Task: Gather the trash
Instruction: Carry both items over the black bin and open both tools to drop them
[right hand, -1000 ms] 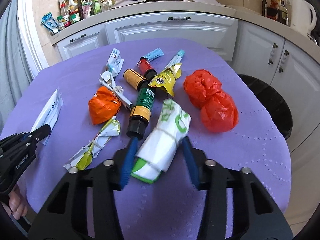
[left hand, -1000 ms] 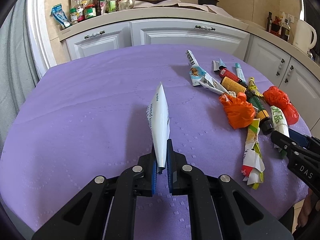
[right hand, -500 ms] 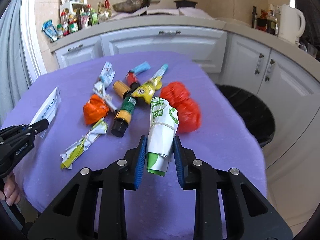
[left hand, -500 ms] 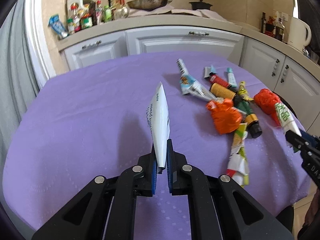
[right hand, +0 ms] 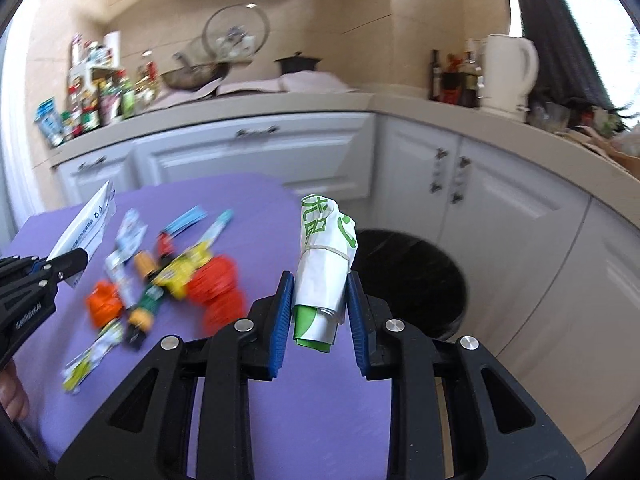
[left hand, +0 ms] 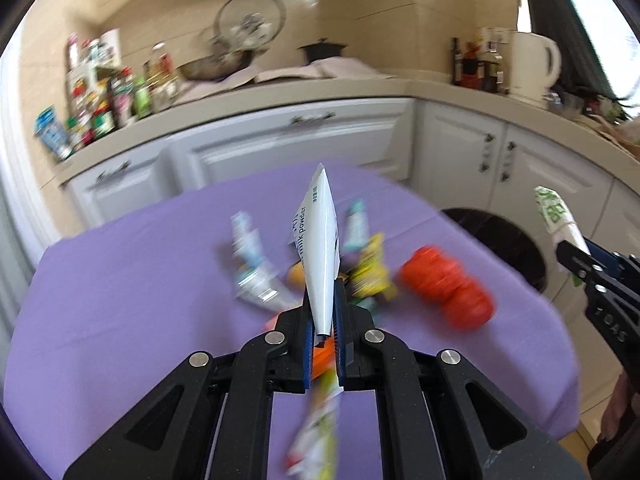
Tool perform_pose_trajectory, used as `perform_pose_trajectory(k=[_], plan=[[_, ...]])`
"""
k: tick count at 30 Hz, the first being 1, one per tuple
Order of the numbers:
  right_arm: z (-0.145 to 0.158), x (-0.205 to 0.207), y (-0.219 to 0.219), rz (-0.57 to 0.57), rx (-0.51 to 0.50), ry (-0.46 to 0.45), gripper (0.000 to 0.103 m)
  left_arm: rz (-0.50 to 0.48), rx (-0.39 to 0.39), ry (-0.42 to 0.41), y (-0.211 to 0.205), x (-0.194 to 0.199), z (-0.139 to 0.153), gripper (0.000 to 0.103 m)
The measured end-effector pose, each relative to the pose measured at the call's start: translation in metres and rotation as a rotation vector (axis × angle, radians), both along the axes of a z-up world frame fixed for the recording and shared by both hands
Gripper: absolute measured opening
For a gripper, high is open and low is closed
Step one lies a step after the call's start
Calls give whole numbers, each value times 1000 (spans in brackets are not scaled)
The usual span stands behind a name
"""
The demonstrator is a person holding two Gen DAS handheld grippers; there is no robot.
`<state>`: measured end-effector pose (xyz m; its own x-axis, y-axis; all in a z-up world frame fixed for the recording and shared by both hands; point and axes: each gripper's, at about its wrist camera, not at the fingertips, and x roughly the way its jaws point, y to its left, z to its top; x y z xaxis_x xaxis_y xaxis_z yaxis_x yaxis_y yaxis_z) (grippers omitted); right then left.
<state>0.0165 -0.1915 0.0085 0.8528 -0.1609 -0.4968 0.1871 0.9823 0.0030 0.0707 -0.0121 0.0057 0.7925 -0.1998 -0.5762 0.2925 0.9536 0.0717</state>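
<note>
My left gripper (left hand: 322, 300) is shut on a flat white milk-powder sachet (left hand: 320, 240), held upright above the purple table (left hand: 120, 280). My right gripper (right hand: 320, 280) is shut on a rolled white-and-green bag (right hand: 324, 252), lifted off the table near its right edge, with the black bin (right hand: 412, 276) just behind. In the right wrist view the left gripper (right hand: 68, 262) and its sachet (right hand: 88, 224) are at the left. On the table lies blurred trash: a red bag (right hand: 216, 284), an orange bag (right hand: 104, 304), a dark bottle (right hand: 146, 304) and wrappers (right hand: 184, 268).
White cabinets (right hand: 248, 160) run behind the table and around to the right of the bin. The counter carries bottles (right hand: 100, 104), a pan (right hand: 192, 74) and a white kettle (right hand: 508, 76). Part of a hand (right hand: 12, 396) shows at the lower left.
The right jaws closed on the white-and-green bag and lifted it off the table. Both grippers rose and swung right, bringing the bin into view. The left gripper kept hold of the sachet.
</note>
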Motion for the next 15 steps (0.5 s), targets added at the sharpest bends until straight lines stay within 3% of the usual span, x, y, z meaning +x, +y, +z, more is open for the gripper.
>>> perform_pose_trajectory(k=[7,15], plan=[[1,20,-47,-76,-25,-25,26,-106,8,-27,-74,21,7,9],[-13,40,-89,-123,-27,-8,26,-144,49,14,-138,49,-8,9]])
